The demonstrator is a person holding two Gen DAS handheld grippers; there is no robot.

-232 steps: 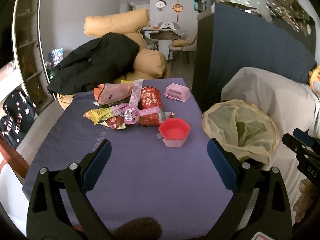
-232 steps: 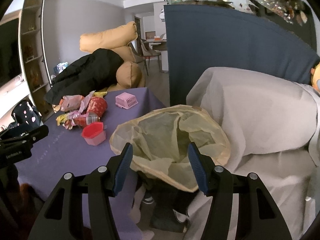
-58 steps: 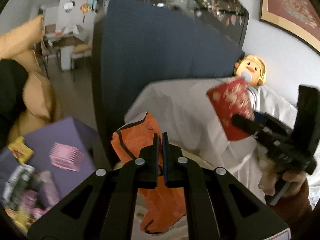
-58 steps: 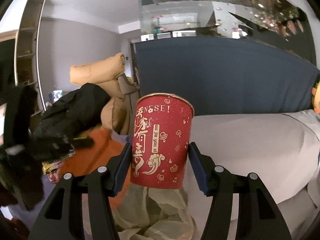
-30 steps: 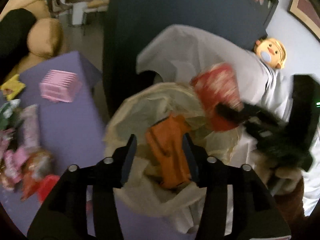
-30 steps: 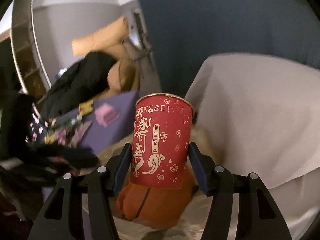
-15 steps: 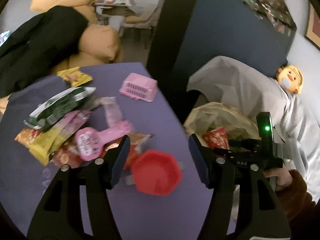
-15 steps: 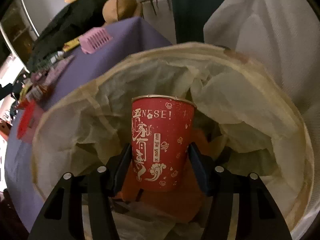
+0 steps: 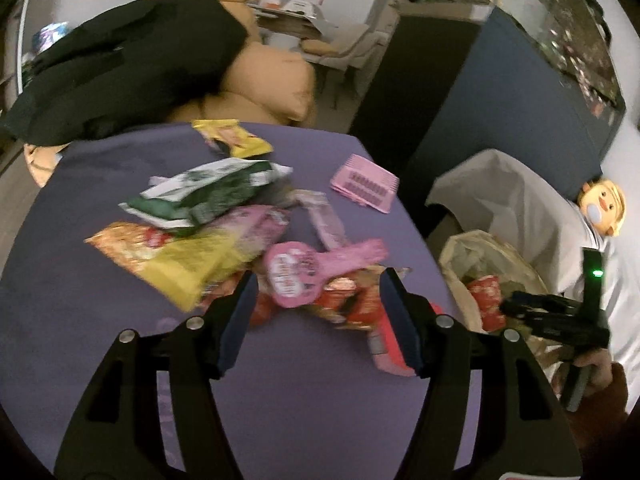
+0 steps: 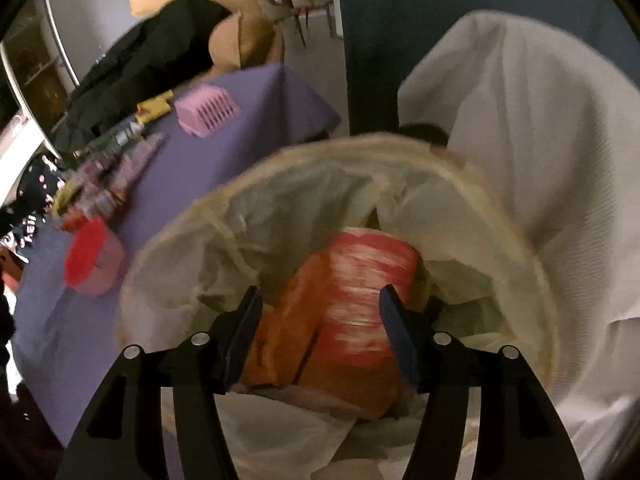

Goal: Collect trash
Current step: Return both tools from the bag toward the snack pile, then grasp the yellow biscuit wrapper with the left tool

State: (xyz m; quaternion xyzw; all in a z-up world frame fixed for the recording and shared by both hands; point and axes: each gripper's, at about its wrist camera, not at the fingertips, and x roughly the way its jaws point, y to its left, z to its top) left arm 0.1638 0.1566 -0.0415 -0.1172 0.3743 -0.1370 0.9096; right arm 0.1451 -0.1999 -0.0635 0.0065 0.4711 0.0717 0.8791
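The right hand-held gripper point(image 10: 320, 322) hangs over the mouth of the pale yellow plastic trash bag point(image 10: 516, 240), filling the centre of the right wrist view. Its jaws stand apart and hold nothing. The red printed paper cup point(image 10: 366, 284) lies inside the bag below them, against an orange crumpled wrapper point(image 10: 288, 320); both are blurred.

The left hand-held gripper point(image 9: 318, 320) is lowered over the purple-covered desk point(image 9: 300, 400), jaws apart and empty. A pink guitar-shaped packet point(image 9: 304, 270) lies between and just beyond the blue pads point(image 9: 236, 322), on top of a heap of snack wrappers point(image 9: 192, 236) at centre left of the frame.

Judged step: picking the next piece of trash with the left side.

- Centre the jaws on one wrapper only; the pieces overlap, and a neighbour may drag along.
- Close on a flat edge or fold, since thin film is likely to slip.
- Lift clear before carrying it to the bag at right of frame.
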